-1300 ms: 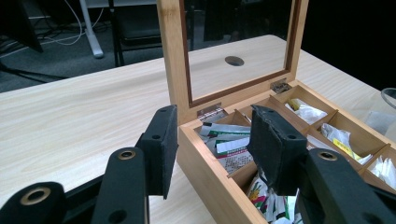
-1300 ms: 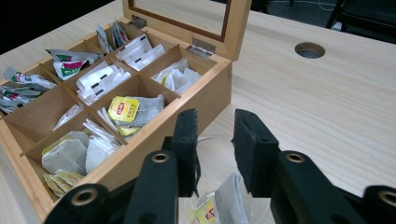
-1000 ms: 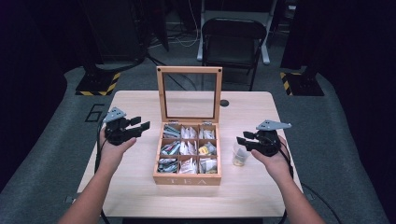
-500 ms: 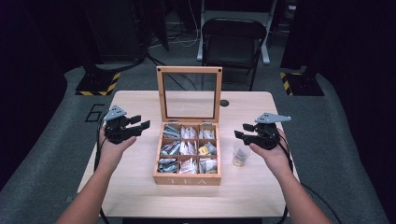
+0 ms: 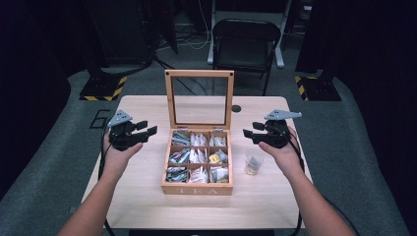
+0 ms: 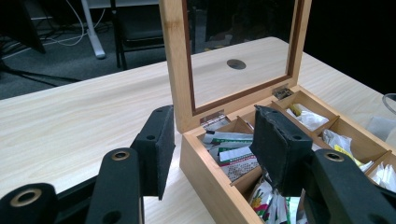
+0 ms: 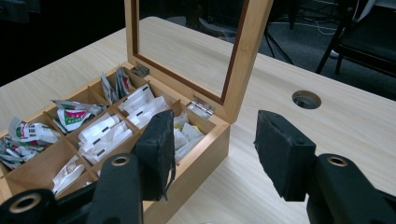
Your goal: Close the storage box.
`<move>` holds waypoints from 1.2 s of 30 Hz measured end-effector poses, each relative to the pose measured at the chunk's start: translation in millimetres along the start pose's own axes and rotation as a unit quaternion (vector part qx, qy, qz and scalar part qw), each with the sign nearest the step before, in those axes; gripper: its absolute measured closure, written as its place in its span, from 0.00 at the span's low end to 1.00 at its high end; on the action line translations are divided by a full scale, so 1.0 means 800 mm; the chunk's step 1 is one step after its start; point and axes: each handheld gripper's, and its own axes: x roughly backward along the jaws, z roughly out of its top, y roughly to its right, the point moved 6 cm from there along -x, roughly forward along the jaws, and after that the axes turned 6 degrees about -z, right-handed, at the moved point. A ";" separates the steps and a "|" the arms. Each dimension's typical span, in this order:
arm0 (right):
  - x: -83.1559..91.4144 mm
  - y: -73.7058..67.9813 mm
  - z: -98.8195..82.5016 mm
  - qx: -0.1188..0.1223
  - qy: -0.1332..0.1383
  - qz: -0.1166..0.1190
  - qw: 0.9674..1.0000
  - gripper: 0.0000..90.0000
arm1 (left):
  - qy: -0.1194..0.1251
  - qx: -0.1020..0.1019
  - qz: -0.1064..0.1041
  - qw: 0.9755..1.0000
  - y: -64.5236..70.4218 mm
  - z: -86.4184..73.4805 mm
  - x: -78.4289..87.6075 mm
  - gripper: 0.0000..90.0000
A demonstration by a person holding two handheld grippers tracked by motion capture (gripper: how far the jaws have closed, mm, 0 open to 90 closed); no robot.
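Note:
A wooden tea box stands mid-table with its glass lid upright; its compartments hold several tea bags. To its right stands a clear cup with a tea bag in it. My left gripper hovers left of the box, open and empty, with its jaws towards the box's near corner. My right gripper hovers right of the box and above the cup. Its jaws have just been opening and hold nothing. In the right gripper view the gripper looks over the box's back corner.
A round cable hole lies in the tabletop behind the box on the right. A black folding chair stands beyond the far edge. Bare wood lies to both sides of the box and in front of it.
My right gripper has risen and drawn back from the cup, and its jaws have widened. The left gripper, the box and the cup stay where they were.

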 end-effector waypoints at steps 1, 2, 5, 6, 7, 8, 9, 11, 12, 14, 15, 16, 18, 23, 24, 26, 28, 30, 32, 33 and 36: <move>-0.002 0.000 0.002 -0.002 -0.001 0.000 1.000 0.52 | 0.000 0.000 0.000 1.000 0.000 0.000 0.000 0.54; -0.003 0.001 0.003 0.001 -0.001 -0.001 1.000 0.52 | -0.002 -0.002 -0.001 1.000 -0.001 0.000 0.000 0.54; -0.009 0.002 0.008 0.003 -0.005 -0.001 1.000 0.52 | -0.001 0.003 -0.001 1.000 -0.002 0.000 0.000 0.54; -0.010 0.002 0.010 0.004 -0.006 -0.002 1.000 0.52 | 0.000 0.003 0.000 1.000 -0.002 0.000 0.000 0.54; -0.011 0.002 0.012 0.005 -0.006 -0.002 1.000 0.52 | 0.000 0.003 0.000 1.000 -0.003 0.000 -0.001 0.54; -0.012 0.002 0.014 0.008 -0.006 -0.002 1.000 0.52 | -0.001 0.000 0.000 1.000 -0.004 0.001 -0.001 0.54; -0.013 0.002 0.016 0.006 -0.005 -0.002 1.000 0.52 | -0.001 0.002 0.001 1.000 -0.004 0.001 -0.001 0.54; -0.016 0.003 0.020 0.004 -0.004 0.000 1.000 0.52 | -0.003 0.002 0.001 1.000 -0.004 0.002 0.000 0.54; -0.017 0.004 0.022 0.004 -0.005 0.001 1.000 0.52 | -0.002 0.002 0.000 1.000 -0.005 0.003 0.000 0.54; -0.021 0.005 0.024 0.004 -0.007 0.001 1.000 0.52 | -0.001 0.003 0.000 1.000 -0.005 0.003 0.000 0.55; -0.022 0.006 0.026 -0.001 -0.009 0.000 1.000 0.52 | -0.001 0.003 0.001 1.000 -0.006 0.003 0.000 0.55; -0.023 0.007 0.027 0.001 -0.007 -0.001 1.000 0.52 | -0.001 0.003 0.001 1.000 -0.006 0.003 0.000 0.55; -0.026 0.009 0.031 0.001 -0.005 -0.001 1.000 0.52 | -0.002 0.005 0.003 1.000 -0.006 0.002 0.000 0.55; -0.038 0.014 0.036 -0.002 -0.005 -0.003 1.000 0.52 | -0.005 0.003 0.002 1.000 -0.007 0.002 0.000 0.55; -0.040 0.014 0.038 -0.004 -0.006 -0.004 1.000 0.52 | -0.004 0.004 0.002 1.000 -0.006 0.002 0.000 0.55; -0.044 0.015 0.040 -0.004 -0.006 -0.005 1.000 0.52 | -0.005 0.004 0.003 1.000 -0.007 0.002 -0.001 0.55; -0.049 0.015 0.043 -0.007 -0.008 -0.004 1.000 0.52 | -0.006 0.004 0.002 1.000 -0.006 0.001 -0.001 0.55; -0.053 0.015 0.045 0.000 -0.007 -0.003 1.000 0.52 | -0.006 0.005 0.002 1.000 -0.006 0.002 -0.002 0.55; -0.058 0.014 0.046 0.003 -0.009 -0.002 1.000 0.52 | -0.007 0.005 0.001 1.000 -0.006 0.001 -0.003 0.55; -0.060 0.014 0.047 0.006 -0.011 -0.002 1.000 0.52 | -0.008 0.004 0.000 1.000 -0.006 0.001 -0.003 0.55; -0.066 0.011 0.051 0.008 -0.012 0.002 1.000 0.52 | -0.009 0.007 -0.003 1.000 -0.007 0.001 -0.004 0.56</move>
